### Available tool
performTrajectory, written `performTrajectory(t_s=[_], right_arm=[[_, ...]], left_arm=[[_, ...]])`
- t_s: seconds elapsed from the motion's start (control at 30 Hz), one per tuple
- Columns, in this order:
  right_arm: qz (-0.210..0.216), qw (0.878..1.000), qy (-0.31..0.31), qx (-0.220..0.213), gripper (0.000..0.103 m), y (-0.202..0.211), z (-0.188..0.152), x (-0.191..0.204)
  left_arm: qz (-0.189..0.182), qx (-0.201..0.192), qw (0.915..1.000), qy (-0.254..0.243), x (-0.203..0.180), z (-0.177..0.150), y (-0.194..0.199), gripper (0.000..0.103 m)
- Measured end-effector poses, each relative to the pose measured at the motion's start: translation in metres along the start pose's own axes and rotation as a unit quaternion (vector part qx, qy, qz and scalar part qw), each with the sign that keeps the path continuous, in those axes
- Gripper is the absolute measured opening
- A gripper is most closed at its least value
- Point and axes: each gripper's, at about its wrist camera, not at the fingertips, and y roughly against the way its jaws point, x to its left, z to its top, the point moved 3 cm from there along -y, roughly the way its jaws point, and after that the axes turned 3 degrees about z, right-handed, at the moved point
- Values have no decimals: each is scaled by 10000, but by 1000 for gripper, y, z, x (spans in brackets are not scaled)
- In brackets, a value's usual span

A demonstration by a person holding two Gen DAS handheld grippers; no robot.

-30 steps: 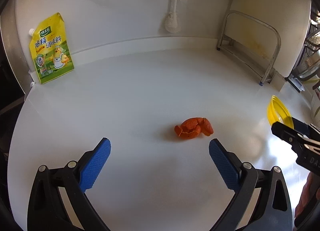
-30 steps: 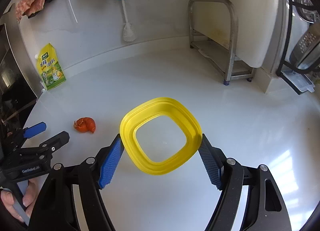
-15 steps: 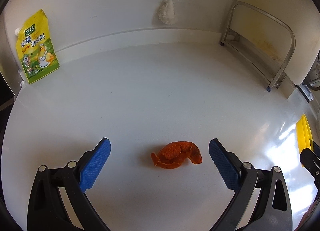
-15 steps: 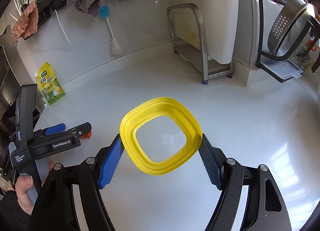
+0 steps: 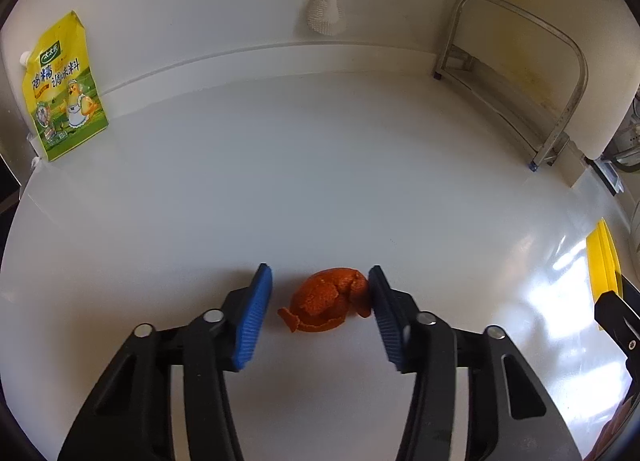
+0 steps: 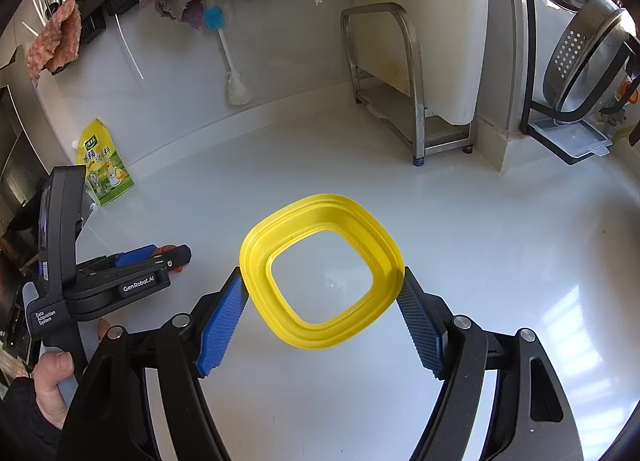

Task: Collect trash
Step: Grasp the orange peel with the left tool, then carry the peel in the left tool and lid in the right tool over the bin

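An orange peel (image 5: 326, 299) lies on the white counter (image 5: 320, 181), between the blue pads of my left gripper (image 5: 318, 303). The right pad (image 5: 384, 317) touches the peel; the left pad (image 5: 252, 321) stands a little apart from it. My right gripper (image 6: 320, 297) is shut on a yellow square container (image 6: 320, 273), held open side toward the camera above the counter. Its edge shows at the right of the left wrist view (image 5: 604, 261). The left gripper shows in the right wrist view (image 6: 152, 257), with the peel (image 6: 170, 249) mostly hidden behind it.
A yellow seasoning pouch (image 5: 62, 89) leans on the back wall at left. A dish brush (image 5: 324, 1) hangs on the wall. A metal rack (image 5: 520, 101) stands at the back right. A colander (image 6: 588, 57) and drip tray (image 6: 572, 137) sit far right.
My left gripper moved forward over the peel and its jaws narrowed around it. The right gripper holds the yellow container as before, with its view tilted slightly up.
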Motion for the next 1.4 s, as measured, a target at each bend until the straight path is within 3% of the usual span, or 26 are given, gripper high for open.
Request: performTrajectory(t_s=[0.03,0.17,0.43,0.67,0.9,1.17,1.4], right_arm=[[9,10000,-1,-5,72,1,0,0],[55,10000,-9,-31,72,1,-2,1],[157,9996,121,-201,72,17,-11,13],[32,9992,193,-353,72,55,-39,20],[-46,9987,-7,-501,72,126,-105,32],[-279,9971,-239,-662,72,217,-201,57],[-554,9954,-175,-757,72,263,-264,84]], left_arm=[[-3,-9,10000,-25,0,-1,1,32],[-4,-98,9999,-87,3,-7,8,25],[295,-718,9967,-256,6,-20,48,24],[197,-1121,9929,-337,3,-57,102,24],[112,-1271,9902,-570,10,-112,165,24],[-302,-1301,9887,-684,1,-184,233,24],[-395,-1491,9847,-812,-4,-235,274,24]])
